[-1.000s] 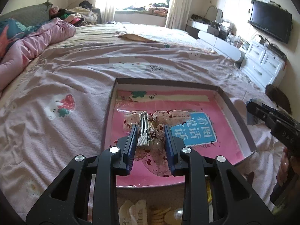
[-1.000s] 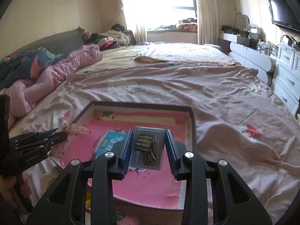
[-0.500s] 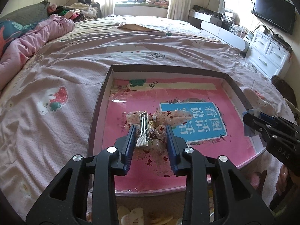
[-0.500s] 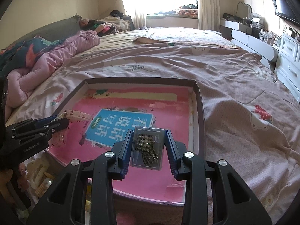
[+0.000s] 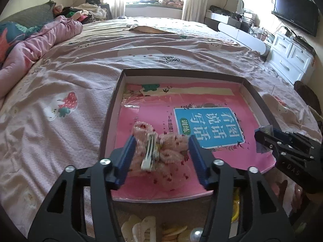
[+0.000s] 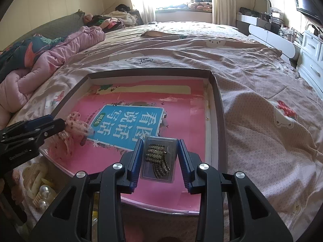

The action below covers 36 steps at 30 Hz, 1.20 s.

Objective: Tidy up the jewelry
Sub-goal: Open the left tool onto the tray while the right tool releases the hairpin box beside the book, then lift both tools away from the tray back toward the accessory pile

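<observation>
A shallow grey box (image 5: 260,102) lined with a pink book lies on the bed; it also shows in the right wrist view (image 6: 219,104). My left gripper (image 5: 161,157) has its jaws spread around a pink floral bow hair clip (image 5: 161,151) that rests on the pink surface near the box's front left. The bow also shows in the right wrist view (image 6: 75,127). My right gripper (image 6: 158,159) is shut on a clear packet of rhinestone clips (image 6: 159,158), held just above the box's front right.
Loose hair accessories, cream claw clips (image 6: 35,171) and pearls (image 6: 43,190), lie on the bed in front of the box. A pink quilt (image 5: 40,42) is heaped at far left. White drawers (image 5: 292,58) and a TV stand to the right.
Both grippers moved forward and lower over the box. My left jaws have opened wider, and the bow clip now lies on the pink surface. The right still grips the packet.
</observation>
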{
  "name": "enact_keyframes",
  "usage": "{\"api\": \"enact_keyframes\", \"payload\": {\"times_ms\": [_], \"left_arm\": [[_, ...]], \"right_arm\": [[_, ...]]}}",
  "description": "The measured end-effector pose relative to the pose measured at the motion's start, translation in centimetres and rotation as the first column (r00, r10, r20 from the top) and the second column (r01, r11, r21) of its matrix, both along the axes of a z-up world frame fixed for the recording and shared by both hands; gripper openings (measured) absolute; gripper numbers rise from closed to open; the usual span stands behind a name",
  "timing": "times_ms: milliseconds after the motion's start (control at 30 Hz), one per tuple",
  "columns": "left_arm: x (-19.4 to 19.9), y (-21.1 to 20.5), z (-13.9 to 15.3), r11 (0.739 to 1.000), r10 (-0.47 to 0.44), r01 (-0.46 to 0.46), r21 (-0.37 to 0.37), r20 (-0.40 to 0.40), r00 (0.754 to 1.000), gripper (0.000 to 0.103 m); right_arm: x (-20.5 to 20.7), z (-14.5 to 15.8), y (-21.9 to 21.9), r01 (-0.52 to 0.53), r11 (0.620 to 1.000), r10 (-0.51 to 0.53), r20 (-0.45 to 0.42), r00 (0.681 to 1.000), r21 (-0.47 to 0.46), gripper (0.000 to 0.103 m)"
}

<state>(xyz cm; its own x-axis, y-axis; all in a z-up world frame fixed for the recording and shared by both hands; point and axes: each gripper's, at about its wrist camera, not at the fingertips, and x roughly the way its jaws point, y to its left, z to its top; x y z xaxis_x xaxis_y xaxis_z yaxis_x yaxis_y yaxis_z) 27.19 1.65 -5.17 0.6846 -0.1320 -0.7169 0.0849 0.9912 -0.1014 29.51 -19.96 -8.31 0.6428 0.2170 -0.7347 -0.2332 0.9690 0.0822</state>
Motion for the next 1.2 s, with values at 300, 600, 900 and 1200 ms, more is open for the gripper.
{"api": "enact_keyframes", "payload": {"times_ms": [300, 600, 900, 1200], "left_arm": [[-1.1, 0.4, 1.1, 1.000, 0.000, 0.000, -0.013, 0.025, 1.000, 0.062], [-2.6, 1.3, 2.9, 0.999, 0.003, 0.000, -0.044, 0.072, 0.997, 0.080], [-5.1, 3.2, 6.1, 0.997, 0.048, -0.036, -0.065, 0.184, 0.982, 0.084], [-7.9, 4.0, 8.0, 0.996, 0.063, -0.045, -0.076, 0.247, 0.967, 0.085]], "right_arm": [[-0.5, 0.3, -0.3, 0.009, 1.000, -0.009, 0.014, 1.000, 0.007, 0.044], [-2.3, 3.4, -1.5, 0.032, 0.998, -0.038, 0.110, 0.993, 0.051, 0.072], [-5.5, 7.7, -2.6, 0.044, 0.998, -0.056, 0.260, 0.964, 0.049, 0.079], [-8.3, 10.5, -3.3, 0.038, 0.998, -0.051, 0.351, 0.935, 0.044, 0.081]]}}
